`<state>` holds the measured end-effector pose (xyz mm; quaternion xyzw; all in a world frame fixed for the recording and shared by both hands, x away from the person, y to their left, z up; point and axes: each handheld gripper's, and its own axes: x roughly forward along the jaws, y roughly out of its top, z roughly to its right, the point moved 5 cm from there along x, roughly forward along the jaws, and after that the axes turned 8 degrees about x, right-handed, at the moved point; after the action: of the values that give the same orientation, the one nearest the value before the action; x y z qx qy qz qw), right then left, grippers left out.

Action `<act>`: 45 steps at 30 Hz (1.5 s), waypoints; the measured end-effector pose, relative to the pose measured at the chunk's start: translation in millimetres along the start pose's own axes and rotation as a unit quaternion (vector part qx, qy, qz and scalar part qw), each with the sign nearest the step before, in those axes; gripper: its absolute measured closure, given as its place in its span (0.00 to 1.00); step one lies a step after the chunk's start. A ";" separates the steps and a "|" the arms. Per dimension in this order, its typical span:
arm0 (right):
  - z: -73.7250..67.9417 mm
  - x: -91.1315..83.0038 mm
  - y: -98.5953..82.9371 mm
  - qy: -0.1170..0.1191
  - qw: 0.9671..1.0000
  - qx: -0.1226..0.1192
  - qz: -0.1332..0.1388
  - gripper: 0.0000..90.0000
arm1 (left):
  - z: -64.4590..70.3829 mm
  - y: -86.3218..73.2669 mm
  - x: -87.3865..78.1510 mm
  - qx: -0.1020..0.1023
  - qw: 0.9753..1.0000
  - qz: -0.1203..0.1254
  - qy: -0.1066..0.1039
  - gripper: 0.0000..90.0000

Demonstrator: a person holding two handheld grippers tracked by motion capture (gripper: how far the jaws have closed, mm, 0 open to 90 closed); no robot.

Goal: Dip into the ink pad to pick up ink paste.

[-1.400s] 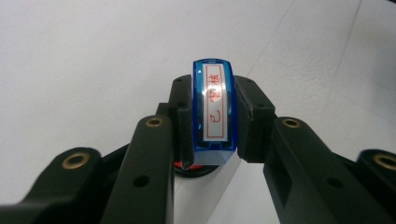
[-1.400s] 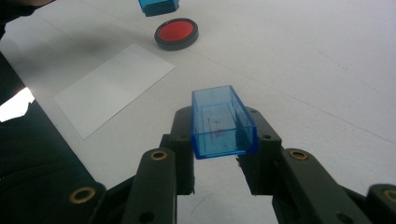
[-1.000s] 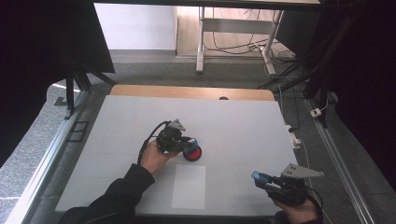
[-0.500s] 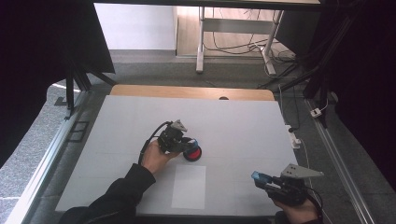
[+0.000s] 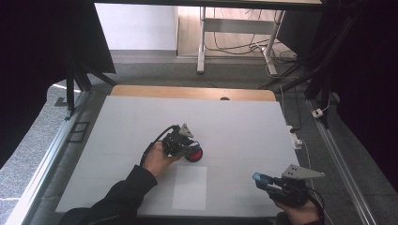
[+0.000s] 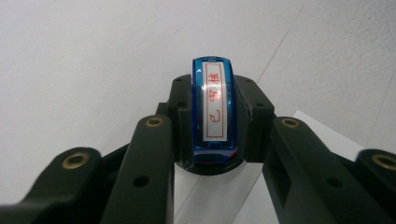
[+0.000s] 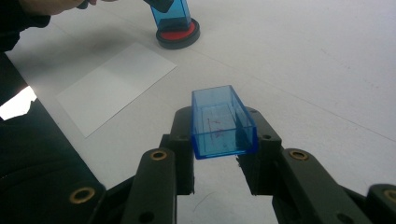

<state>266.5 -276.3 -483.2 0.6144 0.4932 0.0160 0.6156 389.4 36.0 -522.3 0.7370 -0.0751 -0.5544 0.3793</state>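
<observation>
Left gripper [image 5: 190, 149] clenched on a stamp [image 6: 213, 109], a translucent blue plastic body, narrow and rounded at the top, with a white label strip bearing red characters inside a red outline; black matte jaws press its two broad faces, brass-coloured screw heads on the jaw arms; beneath the stamp, directly under the jaw tips, a round black ink pad [image 5: 194, 154] with a red felt face, the stamp standing upright on it, seen from the right gripper view as a blue block seated in the red disc; right gripper [image 5: 261, 180] grasping the stamp's cap [image 7: 222, 122], a clear blue rectangular box, open end facing the camera, thin glossy walls, faint red smears on the inner floor, held clear of the table between the jaw tips; ahead and to the left of the right gripper's jaws, a white sheet of paper [image 7: 115, 84], flat, smooth, rectangular, lying between the two grippers and just short of the ink pad; table [image 5: 244, 126] top pale grey, matte, with fine seam lines, a wooden strip along its far edge; against the frames of a second and half a second ago, both grippers sit where they did, the stamp still on the pad, the cap still aloft, paper unmoved.
</observation>
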 end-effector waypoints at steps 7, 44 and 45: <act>0.1 0.0 -0.1 0.001 1.000 0.000 -0.001 0.76 | -6.0 -2.8 0.3 -0.034 0.999 0.012 -0.022 0.79; 0.1 -0.7 -0.7 0.000 1.000 -0.001 -0.004 0.76 | -0.3 -1.3 0.5 -0.034 0.999 0.021 -0.031 0.79; 0.1 -0.7 -0.7 0.001 1.000 -0.001 -0.004 0.76 | -0.8 -1.8 0.5 -0.036 0.999 0.024 -0.032 0.79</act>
<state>265.8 -277.0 -483.3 0.6116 0.4961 0.0142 0.6161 389.8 37.3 -523.7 0.7027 -0.0849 -0.5710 0.4159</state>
